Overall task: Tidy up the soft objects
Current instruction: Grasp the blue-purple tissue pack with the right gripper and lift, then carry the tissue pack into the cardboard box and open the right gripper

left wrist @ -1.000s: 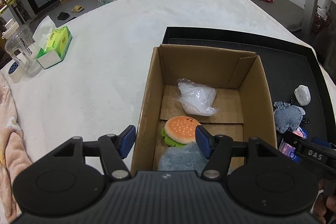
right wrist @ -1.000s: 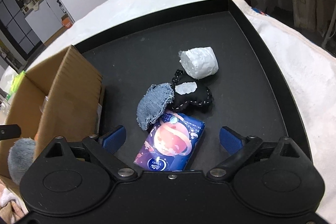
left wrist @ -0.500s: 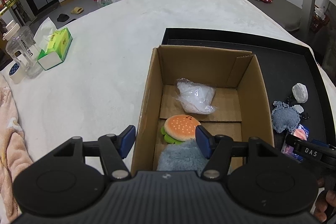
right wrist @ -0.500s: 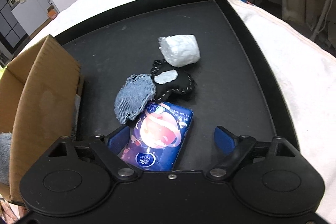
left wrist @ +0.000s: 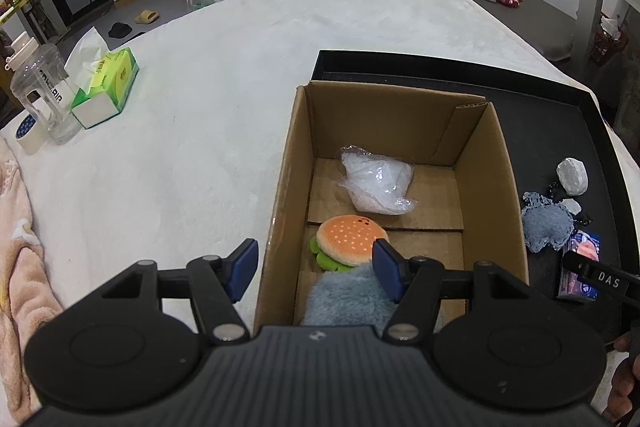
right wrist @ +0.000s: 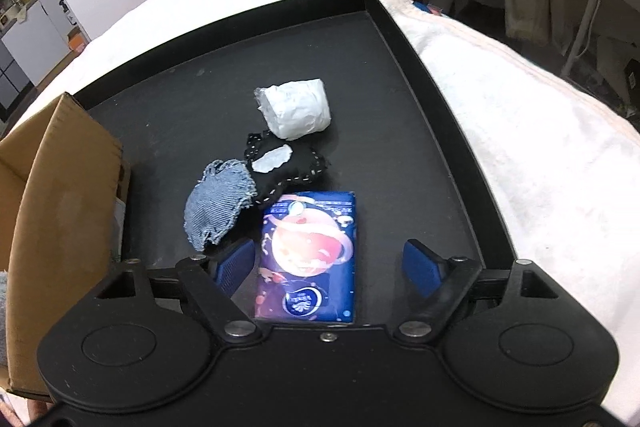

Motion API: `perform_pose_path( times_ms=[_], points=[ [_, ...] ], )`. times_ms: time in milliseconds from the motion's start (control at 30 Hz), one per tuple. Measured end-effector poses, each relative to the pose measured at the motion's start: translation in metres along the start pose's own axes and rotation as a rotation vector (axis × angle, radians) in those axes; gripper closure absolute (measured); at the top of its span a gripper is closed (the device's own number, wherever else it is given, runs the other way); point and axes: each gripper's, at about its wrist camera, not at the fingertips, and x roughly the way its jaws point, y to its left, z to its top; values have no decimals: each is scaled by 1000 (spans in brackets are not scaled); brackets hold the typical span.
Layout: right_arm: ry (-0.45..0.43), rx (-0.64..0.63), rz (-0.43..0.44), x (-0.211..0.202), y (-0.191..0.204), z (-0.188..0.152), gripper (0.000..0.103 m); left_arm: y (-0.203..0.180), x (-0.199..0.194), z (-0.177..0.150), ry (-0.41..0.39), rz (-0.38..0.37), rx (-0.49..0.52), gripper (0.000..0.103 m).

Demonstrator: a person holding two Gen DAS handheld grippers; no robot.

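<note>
A white plush-covered bed (left wrist: 224, 115) carries black tray (right wrist: 440, 95), tissue box (left wrist: 106, 89), jar (left wrist: 42, 91).

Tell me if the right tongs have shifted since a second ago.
Yes. The right tongs have come forward over the black tray and now straddle the blue tissue pack, jaws just closing in but not yet pressing it.

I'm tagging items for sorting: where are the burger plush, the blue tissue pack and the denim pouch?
burger plush (left wrist: 352, 237), left wrist view, on its orange bun.
blue tissue pack (right wrist: 310, 247), right wrist view, on its printed front.
denim pouch (right wrist: 218, 203), right wrist view, on its fabric middle.
</note>
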Motion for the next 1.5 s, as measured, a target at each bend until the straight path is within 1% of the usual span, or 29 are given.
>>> perform_pose_path(
  times_ms=[267,367,533,600,633,700,733,767,800,1067,1233,1500],
  points=[
    [3,-67,13,5,14,-4,20,8,2,1,-5,-7,-23,42],
    [-6,-94,-7,6,16,-5,20,12,3,0,-4,-14,-33,42],
    [-17,-104,-38,8,17,-4,20,16,3,-2,-8,-26,-38,42],
    [-27,-127,-62,10,18,-5,22,18,2,-2,-9,-34,-47,42],
    [-34,-145,-81,11,20,-6,25,18,1,-2,-10,-39,-53,42],
    [-45,-153,-89,11,19,-7,28,20,-1,-1,-16,-49,-62,42],
    [-46,-151,-90,10,18,-6,34,21,-2,-1,-19,-54,-64,42],
    [-50,-157,-93,9,17,-6,46,21,-3,-2,-21,-60,-65,42],
    [-51,-167,-95,7,17,-6,52,21,-3,-2,-21,-65,-66,42],
    [-1,-154,-89,-2,13,-2,52,23,-4,-8,-3,-90,-60,42],
    [-19,-152,-76,-18,15,2,52,25,-6,-9,-3,-96,-48,42],
    [-65,-157,-66,-45,17,8,52,33,-10,-8,-19,-104,-60,42]
  ],
)
